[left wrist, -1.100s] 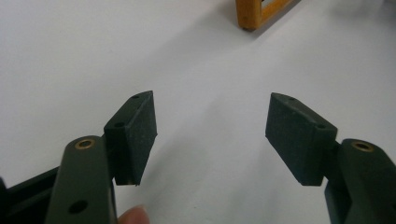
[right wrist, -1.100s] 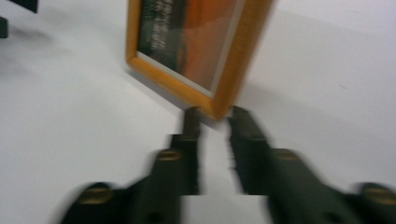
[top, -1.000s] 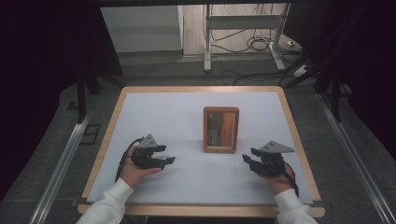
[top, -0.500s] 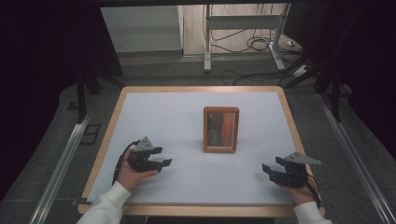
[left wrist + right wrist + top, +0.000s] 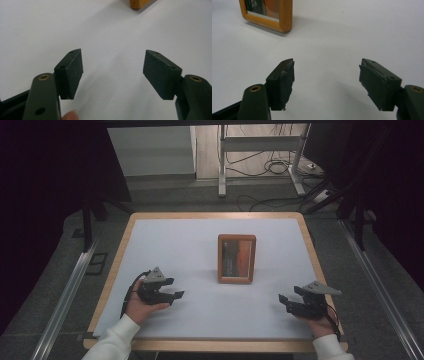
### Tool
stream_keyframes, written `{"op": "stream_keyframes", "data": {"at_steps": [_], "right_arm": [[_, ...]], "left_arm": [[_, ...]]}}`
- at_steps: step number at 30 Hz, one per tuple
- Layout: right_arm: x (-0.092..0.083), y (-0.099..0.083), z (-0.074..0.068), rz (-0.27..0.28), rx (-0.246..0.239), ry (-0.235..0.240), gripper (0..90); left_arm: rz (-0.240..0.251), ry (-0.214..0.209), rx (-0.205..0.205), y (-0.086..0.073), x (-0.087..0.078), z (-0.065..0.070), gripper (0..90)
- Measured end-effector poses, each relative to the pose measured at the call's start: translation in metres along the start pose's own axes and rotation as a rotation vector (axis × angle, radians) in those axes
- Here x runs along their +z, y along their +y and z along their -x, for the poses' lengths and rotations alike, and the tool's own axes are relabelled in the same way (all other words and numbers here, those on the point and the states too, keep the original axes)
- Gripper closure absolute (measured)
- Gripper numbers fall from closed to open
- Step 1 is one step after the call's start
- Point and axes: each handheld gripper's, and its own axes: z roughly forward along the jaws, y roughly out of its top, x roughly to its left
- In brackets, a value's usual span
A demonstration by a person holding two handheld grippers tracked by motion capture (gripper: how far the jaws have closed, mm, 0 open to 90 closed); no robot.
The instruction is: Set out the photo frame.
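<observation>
A wooden picture frame (image 5: 236, 259) stands in the middle of the white table top (image 5: 175, 245). My left gripper (image 5: 173, 289) rests near the front left, open, pointing right toward the frame, with nothing between its pads (image 5: 72, 72). The left gripper view catches a corner of the frame (image 5: 138, 3) at its top edge. My right gripper (image 5: 288, 296) sits near the front right corner, pointing left. Its jaws have just been opening and stand wide apart with only bare table between them (image 5: 325, 80). The frame (image 5: 285, 15) lies well beyond it, at the upper left of the right gripper view.
A wooden rim (image 5: 210, 215) borders the table. Metal rails (image 5: 65, 295) run along both sides. Beyond the far edge are a metal stand (image 5: 222, 165) and cables (image 5: 272, 167) on the floor. Dark curtains hang left and right.
My right hand has moved right and toward the front edge, away from the frame, and its jaws have spread wider. The left hand has stayed where it was.
</observation>
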Motion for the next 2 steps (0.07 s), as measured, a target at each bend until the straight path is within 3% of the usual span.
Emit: {"op": "stream_keyframes", "data": {"at_steps": [2], "right_arm": [[-0.0009, 0.0030, -0.0019, 0.008, 0.003, -0.010, 26.6]], "left_arm": [[-0.002, 0.001, 0.003, 0.0002, 0.0004, -0.0005, 31.8]]}}
